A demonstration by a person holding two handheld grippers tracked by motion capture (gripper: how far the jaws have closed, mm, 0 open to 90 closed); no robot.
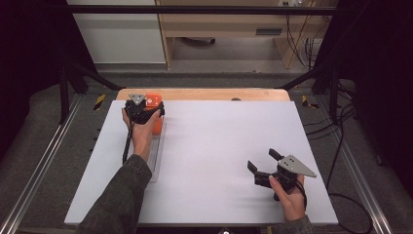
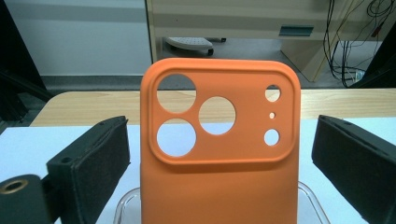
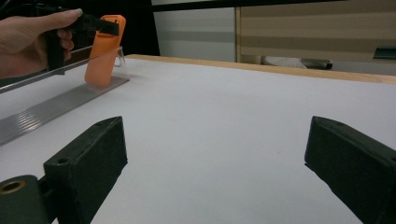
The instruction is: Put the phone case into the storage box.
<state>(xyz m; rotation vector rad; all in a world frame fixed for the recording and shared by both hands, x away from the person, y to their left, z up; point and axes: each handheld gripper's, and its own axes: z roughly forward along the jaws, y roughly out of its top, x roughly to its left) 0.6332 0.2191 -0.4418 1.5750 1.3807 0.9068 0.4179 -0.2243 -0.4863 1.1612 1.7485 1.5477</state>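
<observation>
Standing upright between open left tool (image 2: 219,154) jaws, untouched: orange phone case (image 2: 219,154).

Orange phone case (image 2: 219,154) leans upright in clear stand (image 2: 125,205).

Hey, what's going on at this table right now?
A person is working with a pair of tongs in each hand at a white table. The left tongs are at the far left, with an orange phone case standing upright between their open jaws; the pads sit apart from its sides, so it is not gripped. The case rests in a clear stand on a long rail. The right tongs lie open near the front right, holding nothing.
</observation>
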